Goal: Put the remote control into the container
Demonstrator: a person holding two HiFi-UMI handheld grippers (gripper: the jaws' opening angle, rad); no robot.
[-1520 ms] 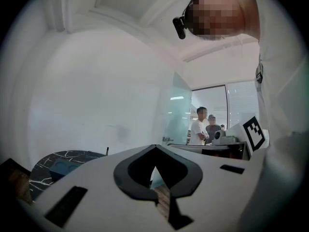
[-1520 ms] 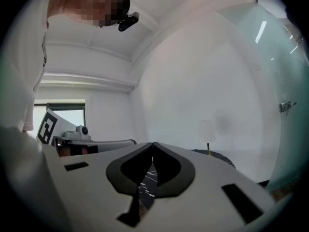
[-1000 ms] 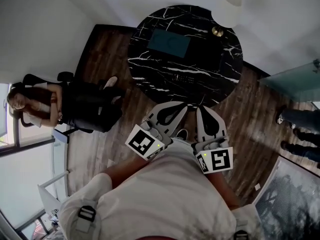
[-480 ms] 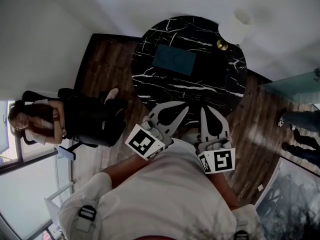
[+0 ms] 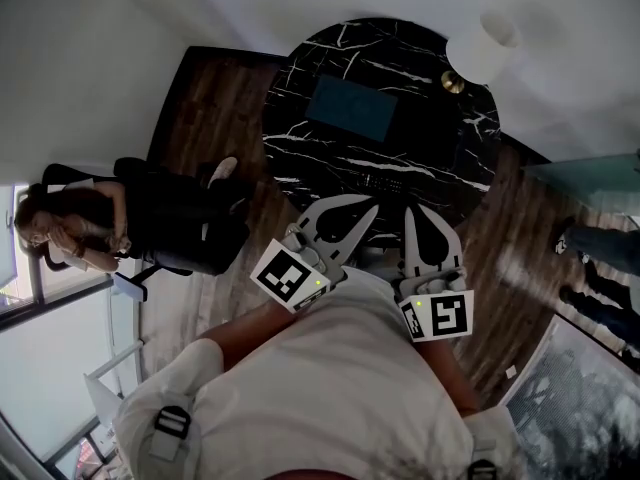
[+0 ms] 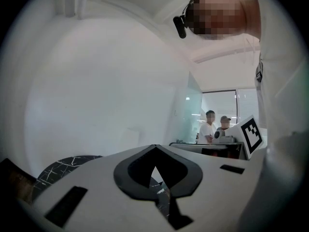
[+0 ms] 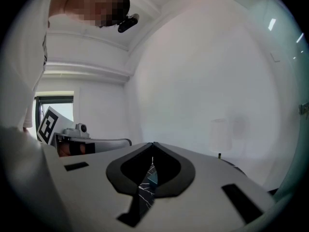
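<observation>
The jaws of the left gripper (image 6: 153, 147) are pressed together at their tips, with nothing between them. Through the spade-shaped gap behind the tips only a sliver of the round black marble bench with white veins (image 6: 63, 167) shows. The jaws of the right gripper (image 7: 153, 144) are likewise closed tip to tip and hold nothing. Their gap frames a strip of veined marble and a bit of teal.

In the head view the left gripper (image 5: 370, 205) and the right gripper (image 5: 416, 209) sit side by side at the centre of the frame, apart from each other. Their tips are at the lower edge of the bench (image 5: 300, 138).

The black remote control (image 5: 383, 181) lies flat on the bench just above the tips, touched by neither gripper. The teal rectangular container (image 5: 350, 108) rests higher in the frame, near the middle of the bench, apart from the remote control.

A white-shaded lamp with a brass base (image 5: 483, 46) stands at the bench's upper right edge. Brown wooden floor (image 5: 205, 118) surrounds the bench. A seated person in dark clothes (image 5: 150, 223) is at the left of the frame, and the legs of standing people (image 5: 600, 243) show at the right edge. In the left gripper view two people in the distance (image 6: 210, 125) stand at middle right.
</observation>
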